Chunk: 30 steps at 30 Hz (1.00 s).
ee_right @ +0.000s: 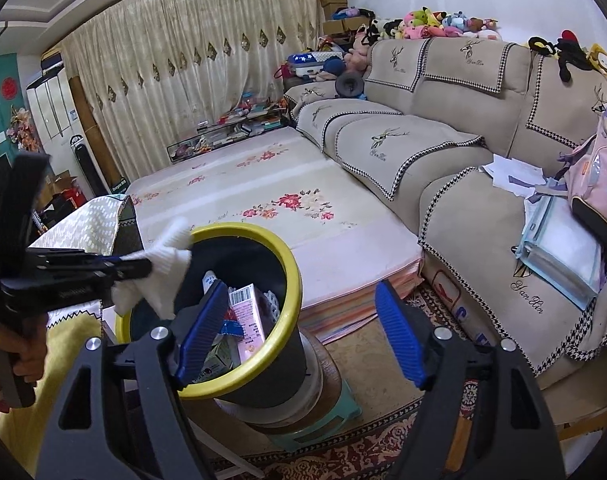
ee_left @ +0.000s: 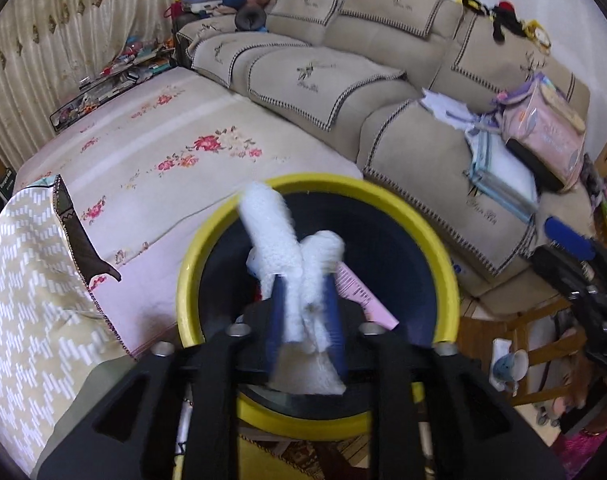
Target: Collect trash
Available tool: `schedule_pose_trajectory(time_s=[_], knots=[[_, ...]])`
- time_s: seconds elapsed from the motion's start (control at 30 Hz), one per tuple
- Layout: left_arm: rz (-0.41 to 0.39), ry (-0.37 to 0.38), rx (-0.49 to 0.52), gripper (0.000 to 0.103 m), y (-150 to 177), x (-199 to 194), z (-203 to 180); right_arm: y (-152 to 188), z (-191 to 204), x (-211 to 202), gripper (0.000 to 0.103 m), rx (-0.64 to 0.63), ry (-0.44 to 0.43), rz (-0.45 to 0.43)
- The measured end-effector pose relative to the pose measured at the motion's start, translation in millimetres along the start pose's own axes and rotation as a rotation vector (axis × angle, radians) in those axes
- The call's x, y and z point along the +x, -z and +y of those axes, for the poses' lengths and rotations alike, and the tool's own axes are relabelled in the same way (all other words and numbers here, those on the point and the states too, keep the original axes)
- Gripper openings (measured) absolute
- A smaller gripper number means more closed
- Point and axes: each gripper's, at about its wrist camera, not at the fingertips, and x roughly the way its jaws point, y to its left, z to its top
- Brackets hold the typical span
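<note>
The left gripper (ee_left: 303, 300) pinches a white knitted glove (ee_left: 299, 276) between its blue pads, holding it over the mouth of the yellow-rimmed trash bin (ee_left: 443, 248) at lower centre, apparently so a release drops it inside. In the right wrist view the right gripper (ee_right: 303, 332) hangs empty, fingers spread wide, beside the bin, which already holds a pink carton (ee_right: 249, 312).

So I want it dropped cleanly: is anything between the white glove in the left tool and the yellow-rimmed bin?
Nothing visible. The left tool holds the white glove right over the open mouth of the bin; the trash inside sits lower down.
</note>
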Motion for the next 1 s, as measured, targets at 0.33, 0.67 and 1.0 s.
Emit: schedule_pose_trajectory(time_s=[0.33, 0.67, 1.0], knots=[[-0.053, -0.075, -0.037, 0.078, 34, -45, 12, -1, 24, -24, 0.074, -0.042, -0.040, -0.028], [-0.316, -0.320, -0.210, 0.098, 143, -222, 42, 19, 109, -62, 0.090, -0.211, -0.222, -0.037], [-0.383, -0.611, -0.563, 0.098, 288, -349, 87, 29, 170, -107, 0.096, -0.318, -0.298, -0.105]])
